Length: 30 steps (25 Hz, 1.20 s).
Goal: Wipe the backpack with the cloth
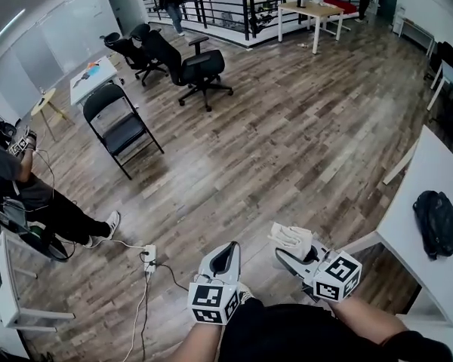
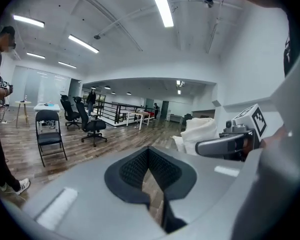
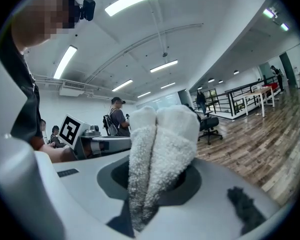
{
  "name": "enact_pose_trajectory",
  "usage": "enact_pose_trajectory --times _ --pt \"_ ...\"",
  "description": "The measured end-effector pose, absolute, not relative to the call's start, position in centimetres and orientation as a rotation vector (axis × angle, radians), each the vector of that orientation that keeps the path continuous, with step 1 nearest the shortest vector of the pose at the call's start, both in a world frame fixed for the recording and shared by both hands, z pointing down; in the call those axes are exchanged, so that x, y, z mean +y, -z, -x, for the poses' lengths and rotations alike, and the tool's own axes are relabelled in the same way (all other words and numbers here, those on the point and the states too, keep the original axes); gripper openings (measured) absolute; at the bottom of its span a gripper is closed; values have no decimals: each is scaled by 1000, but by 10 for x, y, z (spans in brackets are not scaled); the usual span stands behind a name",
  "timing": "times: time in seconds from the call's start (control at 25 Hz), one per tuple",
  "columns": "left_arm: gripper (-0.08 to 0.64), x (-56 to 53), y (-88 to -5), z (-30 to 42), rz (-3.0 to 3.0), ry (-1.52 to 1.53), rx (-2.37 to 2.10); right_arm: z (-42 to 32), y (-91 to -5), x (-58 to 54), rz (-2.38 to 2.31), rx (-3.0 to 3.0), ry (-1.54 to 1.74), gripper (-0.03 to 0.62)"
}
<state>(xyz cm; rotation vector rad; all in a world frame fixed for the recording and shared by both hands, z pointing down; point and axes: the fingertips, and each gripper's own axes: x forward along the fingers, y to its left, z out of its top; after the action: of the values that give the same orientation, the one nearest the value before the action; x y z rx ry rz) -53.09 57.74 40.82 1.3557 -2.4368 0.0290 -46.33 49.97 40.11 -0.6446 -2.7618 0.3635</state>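
Note:
A black backpack [image 1: 438, 222] lies on the white table [image 1: 429, 163] at the far right of the head view, well apart from both grippers. My right gripper [image 1: 287, 253] is held low over the wooden floor, shut on a folded white terry cloth [image 1: 291, 237]. In the right gripper view the cloth [image 3: 162, 149] stands up out of the right gripper [image 3: 157, 176] and hides its tips. My left gripper [image 1: 231, 246] hangs just left of it, shut with nothing in it; its pads [image 2: 140, 166] meet at the tip. The cloth [image 2: 199, 133] also shows in the left gripper view.
A black folding chair [image 1: 121, 124] and two office chairs [image 1: 198, 69] stand on the floor ahead. A seated person [image 1: 32, 193] is at the left, and a power strip [image 1: 149, 254] with cables lies near my feet. A railing [image 1: 234, 2] closes the far end.

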Motion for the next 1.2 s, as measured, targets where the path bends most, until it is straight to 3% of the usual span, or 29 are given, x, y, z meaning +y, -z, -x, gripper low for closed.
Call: enact_pose_trajectory --times 1.2 --pt "8 412 -427 284 -1683 -124 -2213 198 -420 354 225 -2897 -487 84"
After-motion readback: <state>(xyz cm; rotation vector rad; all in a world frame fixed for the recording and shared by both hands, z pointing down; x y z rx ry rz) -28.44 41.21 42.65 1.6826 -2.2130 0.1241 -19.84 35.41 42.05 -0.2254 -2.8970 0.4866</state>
